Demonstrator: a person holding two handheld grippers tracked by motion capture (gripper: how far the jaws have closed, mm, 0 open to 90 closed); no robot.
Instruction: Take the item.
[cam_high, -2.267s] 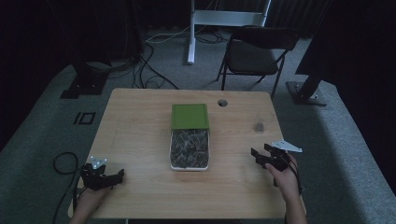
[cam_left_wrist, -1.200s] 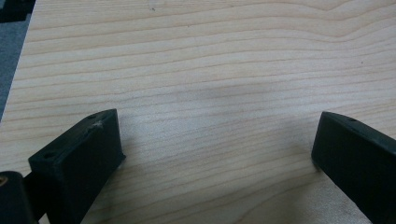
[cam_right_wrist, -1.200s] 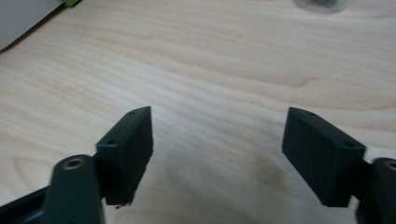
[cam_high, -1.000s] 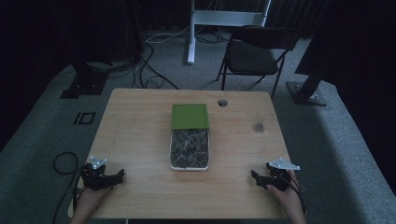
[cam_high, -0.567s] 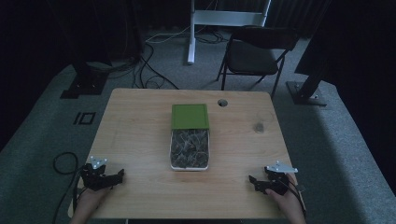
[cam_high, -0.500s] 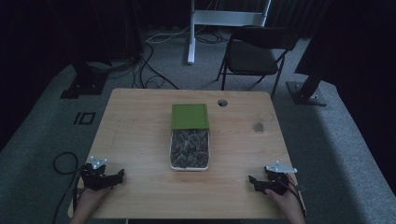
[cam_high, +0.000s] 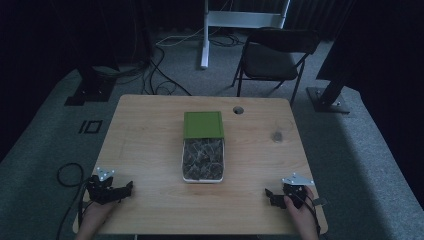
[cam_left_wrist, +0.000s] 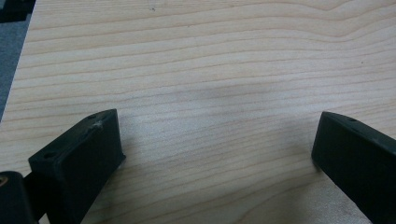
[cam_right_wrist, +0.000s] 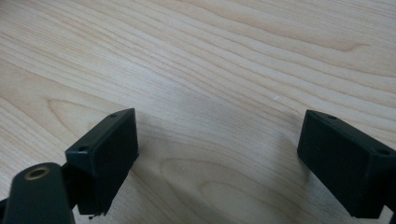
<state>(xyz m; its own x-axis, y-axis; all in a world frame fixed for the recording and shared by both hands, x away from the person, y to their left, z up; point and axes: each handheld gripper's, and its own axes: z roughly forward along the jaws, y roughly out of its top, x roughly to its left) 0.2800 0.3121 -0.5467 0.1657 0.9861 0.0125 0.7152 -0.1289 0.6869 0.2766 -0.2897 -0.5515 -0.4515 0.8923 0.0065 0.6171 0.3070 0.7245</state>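
On the wooden table (cam_high: 145, 140) a white tray (cam_high: 202, 180) of small dark packets sits in the middle, its green lid (cam_high: 202, 124) lying just behind it. My left gripper (cam_high: 127, 188) rests near the front left corner, pointing right, open over bare wood (cam_left_wrist: 215, 149). Close to the front right corner, my right gripper (cam_high: 270, 197) points left and is open. Its jaws have just been opening, with only bare wood between them (cam_right_wrist: 217, 149). Both grippers are well apart from the tray.
A small grey round thing (cam_high: 276, 136) lies right of the lid. A cable hole (cam_high: 238, 109) is at the table's far edge. A black folding chair (cam_high: 272, 55) stands behind the table, and cables run across the floor at the left.
My right gripper has come down from the table's right edge to the front right corner and edged slightly left. The left gripper has stayed put.
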